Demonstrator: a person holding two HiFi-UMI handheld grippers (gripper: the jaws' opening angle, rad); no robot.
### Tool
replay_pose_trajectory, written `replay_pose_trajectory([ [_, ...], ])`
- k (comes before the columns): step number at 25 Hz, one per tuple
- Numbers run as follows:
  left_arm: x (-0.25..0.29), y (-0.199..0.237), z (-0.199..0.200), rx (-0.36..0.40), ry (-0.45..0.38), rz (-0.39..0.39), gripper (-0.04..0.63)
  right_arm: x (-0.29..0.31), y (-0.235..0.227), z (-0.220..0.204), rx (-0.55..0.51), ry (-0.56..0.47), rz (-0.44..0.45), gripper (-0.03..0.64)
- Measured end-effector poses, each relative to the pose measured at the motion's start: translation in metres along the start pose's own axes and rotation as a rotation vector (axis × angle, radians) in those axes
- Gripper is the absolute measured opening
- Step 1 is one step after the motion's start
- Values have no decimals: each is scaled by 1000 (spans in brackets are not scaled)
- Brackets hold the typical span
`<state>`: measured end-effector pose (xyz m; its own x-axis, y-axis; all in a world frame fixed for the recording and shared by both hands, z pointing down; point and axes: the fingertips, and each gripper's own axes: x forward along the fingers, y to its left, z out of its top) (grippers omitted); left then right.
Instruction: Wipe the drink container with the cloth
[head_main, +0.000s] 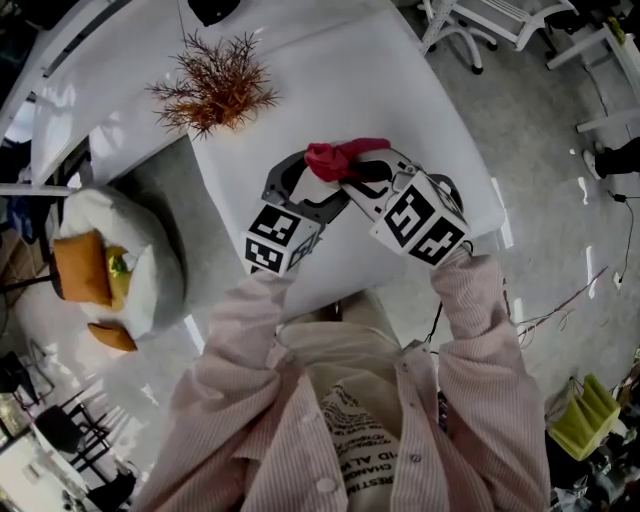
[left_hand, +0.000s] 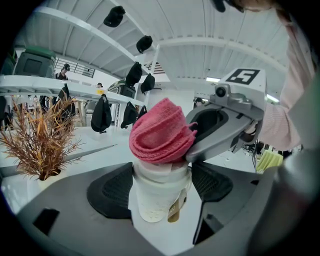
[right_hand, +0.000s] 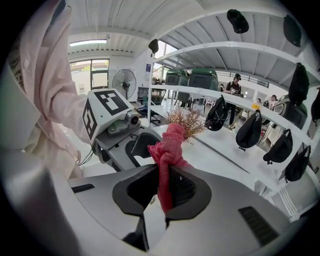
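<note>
Here: left gripper (left_hand: 161, 189) clamps cup (left_hand: 156, 200); right gripper (right_hand: 161, 189) pins cloth (left_hand: 160, 132) atop.

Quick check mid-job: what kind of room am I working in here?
Probably a workshop or test room, not a home: white shelves hung with black bags, a rolling chair, and loose cables on the floor.

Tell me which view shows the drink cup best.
Left gripper view: the white cup, held by the left gripper, shows its side plainly, with the pink cloth on top. Head view: cloth and grippers cover it. Right gripper view: the right gripper clamps the cloth; no cup made out.
</note>
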<state>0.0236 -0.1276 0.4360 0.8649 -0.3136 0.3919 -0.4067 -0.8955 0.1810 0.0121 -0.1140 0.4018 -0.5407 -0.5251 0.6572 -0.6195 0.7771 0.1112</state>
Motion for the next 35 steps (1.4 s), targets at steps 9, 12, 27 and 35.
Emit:
replay_pose_trajectory([
  [9, 0, 0, -1, 2, -1, -6, 359, -5, 5, -3, 151, -24, 41, 41],
  [12, 0, 0, -1, 0, -3, -7, 359, -8, 5, -4, 182, -43, 45, 41],
  [27, 0, -2, 0, 4, -6, -31, 359, -49, -16, 10, 432, -414, -215, 41],
  [35, -2, -3, 0, 9, -18, -35, 359, -78, -28, -14, 743, -668, -482, 41],
])
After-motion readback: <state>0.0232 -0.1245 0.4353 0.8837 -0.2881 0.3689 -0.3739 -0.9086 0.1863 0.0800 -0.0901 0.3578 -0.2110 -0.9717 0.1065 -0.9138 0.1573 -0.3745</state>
